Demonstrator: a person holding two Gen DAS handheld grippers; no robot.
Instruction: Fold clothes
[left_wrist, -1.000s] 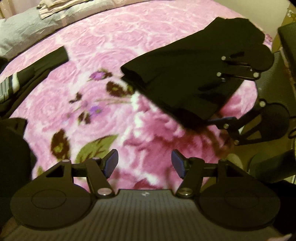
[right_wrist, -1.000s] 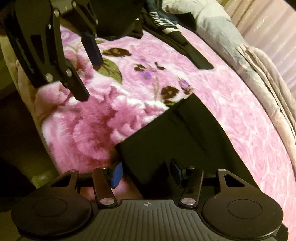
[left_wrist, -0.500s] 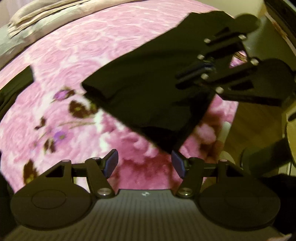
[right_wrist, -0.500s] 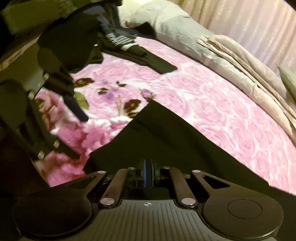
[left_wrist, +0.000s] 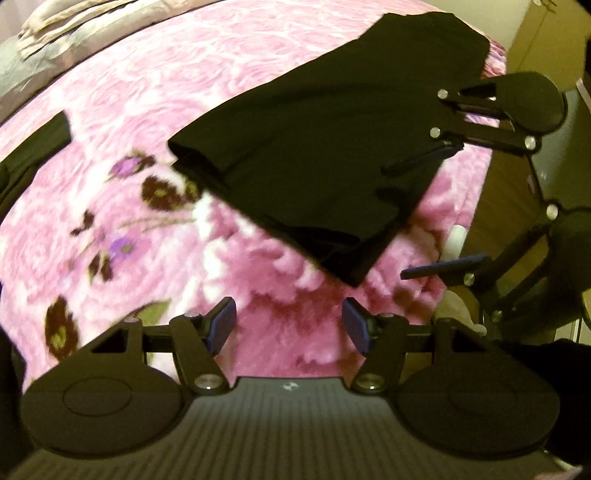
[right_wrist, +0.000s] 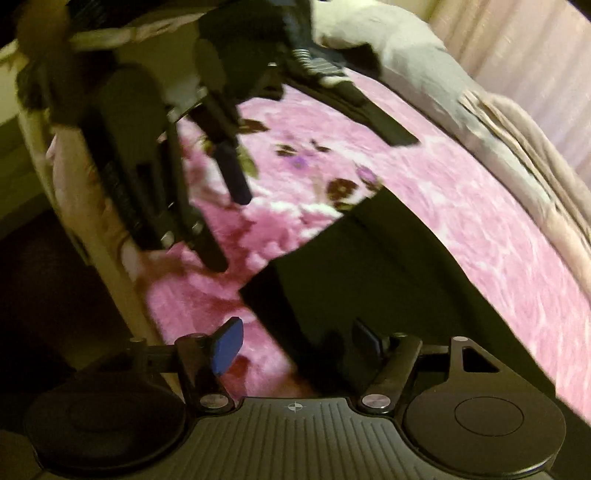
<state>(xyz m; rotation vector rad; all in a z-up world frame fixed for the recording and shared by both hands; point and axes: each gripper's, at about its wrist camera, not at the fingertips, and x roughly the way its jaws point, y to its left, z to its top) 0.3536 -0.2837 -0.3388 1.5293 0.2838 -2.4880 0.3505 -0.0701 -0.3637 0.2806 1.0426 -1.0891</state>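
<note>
A folded black garment (left_wrist: 325, 147) lies on the pink floral blanket (left_wrist: 147, 110) near the bed's right edge; it also shows in the right wrist view (right_wrist: 369, 273). My left gripper (left_wrist: 288, 325) is open and empty, just short of the garment's near corner. My right gripper (right_wrist: 299, 341) is open, its jaws spread at the garment's near edge, holding nothing. It shows in the left wrist view (left_wrist: 432, 210) at the garment's right side.
Dark and striped clothes (right_wrist: 325, 70) lie piled at the far left of the bed, also seen in the left wrist view (left_wrist: 33, 147). A grey and beige duvet (right_wrist: 480, 110) runs along the far side. The bed's edge drops to the floor (left_wrist: 498, 192) at right.
My right gripper was shut on the garment's edge half a second ago and has now opened and let it go. The garment has settled on the blanket. My left gripper stayed open.
</note>
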